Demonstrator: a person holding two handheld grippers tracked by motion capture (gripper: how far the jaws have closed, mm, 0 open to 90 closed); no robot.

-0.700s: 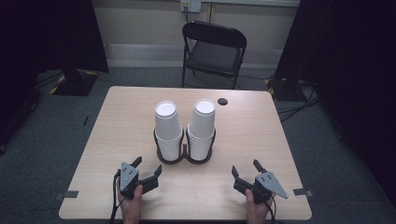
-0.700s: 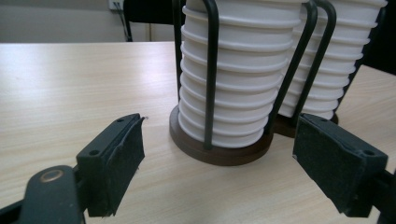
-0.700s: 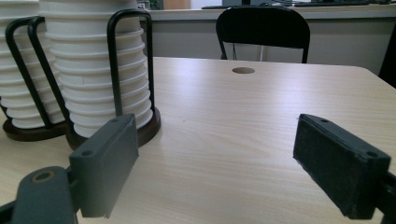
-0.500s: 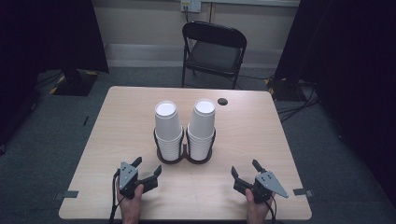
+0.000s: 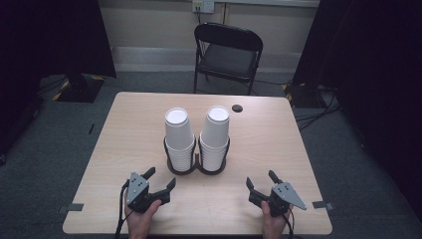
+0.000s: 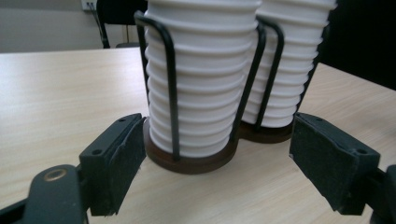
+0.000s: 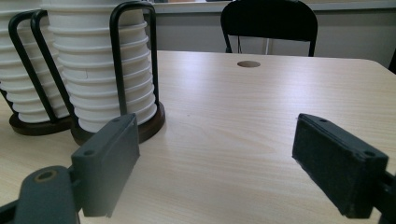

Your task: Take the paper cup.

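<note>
Pale wooden surface (image 5: 124, 129) carries two upright cup stacks (image 5: 196, 137) in a wire holder (image 5: 196, 162). Left gripper (image 5: 159, 183), fingers apart, sits nearer, stacks straight ahead; right gripper (image 5: 261, 183) gapes too.

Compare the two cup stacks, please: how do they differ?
The left stack stands nearer the left gripper, the right stack nearer the right gripper. The right stack's top reaches a little farther up in the high view. Both are white, upside down, in one black wire holder.

Lab-like recording room: black curtains (image 5: 54, 35), bare wooden table (image 5: 149, 114), folding chair (image 5: 226, 55), floor cables (image 5: 318, 117).
</note>
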